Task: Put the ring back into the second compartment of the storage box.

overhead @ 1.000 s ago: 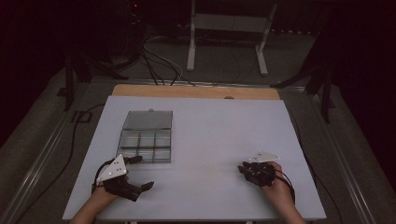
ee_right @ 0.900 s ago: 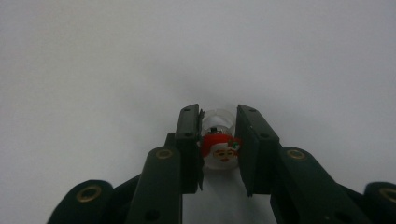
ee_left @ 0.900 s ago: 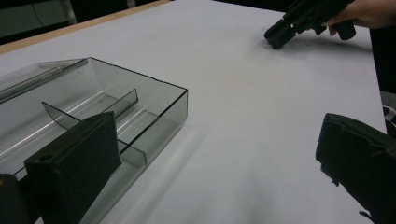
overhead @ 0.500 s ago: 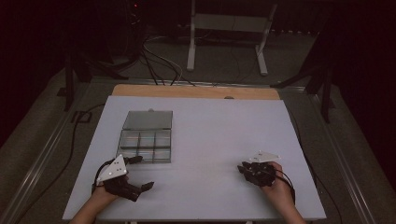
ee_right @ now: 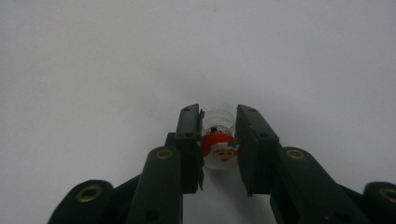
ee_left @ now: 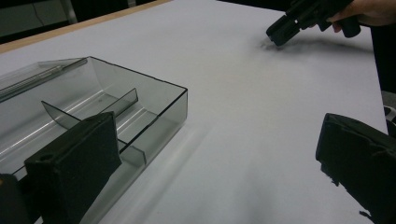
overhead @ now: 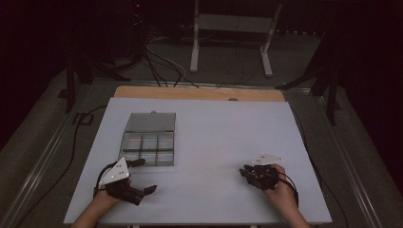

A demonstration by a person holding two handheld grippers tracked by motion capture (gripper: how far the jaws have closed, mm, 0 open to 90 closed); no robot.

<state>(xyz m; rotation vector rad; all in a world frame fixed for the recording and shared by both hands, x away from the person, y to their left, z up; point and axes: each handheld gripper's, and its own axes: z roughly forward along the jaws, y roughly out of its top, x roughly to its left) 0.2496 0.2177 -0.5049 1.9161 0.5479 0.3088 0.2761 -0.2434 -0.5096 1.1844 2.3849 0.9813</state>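
Between the right gripper [ee_right: 219, 149] jaws — a small Santa-face trinket [ee_right: 220, 148], clamped, left gripper [ee_left: 219, 177] spread wide beside the clear box [ee_left: 116, 107].

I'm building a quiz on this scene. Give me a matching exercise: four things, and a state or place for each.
1. left tongs
2. right tongs
3. small round Santa-face token
4. clear smoky plastic divided box

a. lid swung open, on the table's left half
b. jaws spread wide
c. pinched between two black jaws
d. closed on a small item

Pairs: 1-b, 2-d, 3-c, 4-a
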